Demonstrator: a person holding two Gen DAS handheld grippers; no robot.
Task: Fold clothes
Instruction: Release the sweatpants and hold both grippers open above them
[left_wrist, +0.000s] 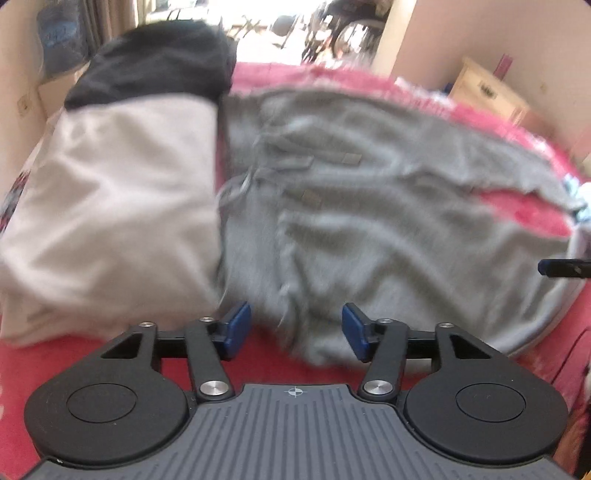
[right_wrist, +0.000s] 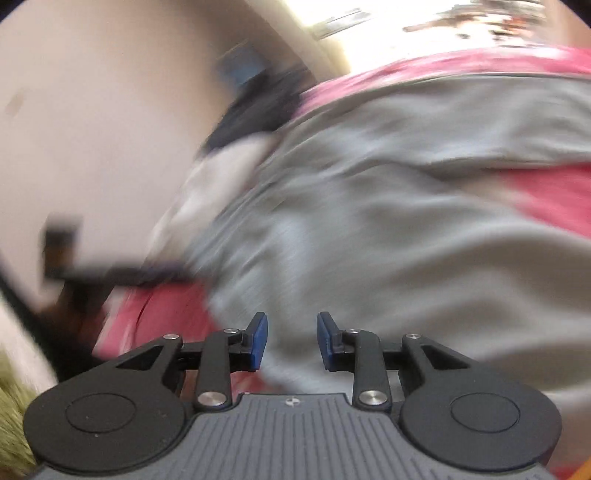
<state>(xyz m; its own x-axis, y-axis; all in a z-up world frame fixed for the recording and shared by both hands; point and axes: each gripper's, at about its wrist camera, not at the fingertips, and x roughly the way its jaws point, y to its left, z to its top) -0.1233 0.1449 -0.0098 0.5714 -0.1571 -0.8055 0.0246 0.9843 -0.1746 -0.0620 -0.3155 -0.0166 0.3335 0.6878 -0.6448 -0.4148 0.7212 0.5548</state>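
Red blanket (left_wrist: 524, 218), grey garment (left_wrist: 388, 229) beside folded white stack (left_wrist: 110, 221)

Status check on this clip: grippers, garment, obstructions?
Left gripper open, empty; right gripper open, empty. Wrinkled grey fabric garment spread unfolded on red bedspread. Folded white garment and black garment stacked at its left edge. Both views motion-blurred.

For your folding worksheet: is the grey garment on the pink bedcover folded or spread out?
Spread out: the wrinkled grey fabric garment lies open across the pink bedcover, unlike the folded white garment beside it.
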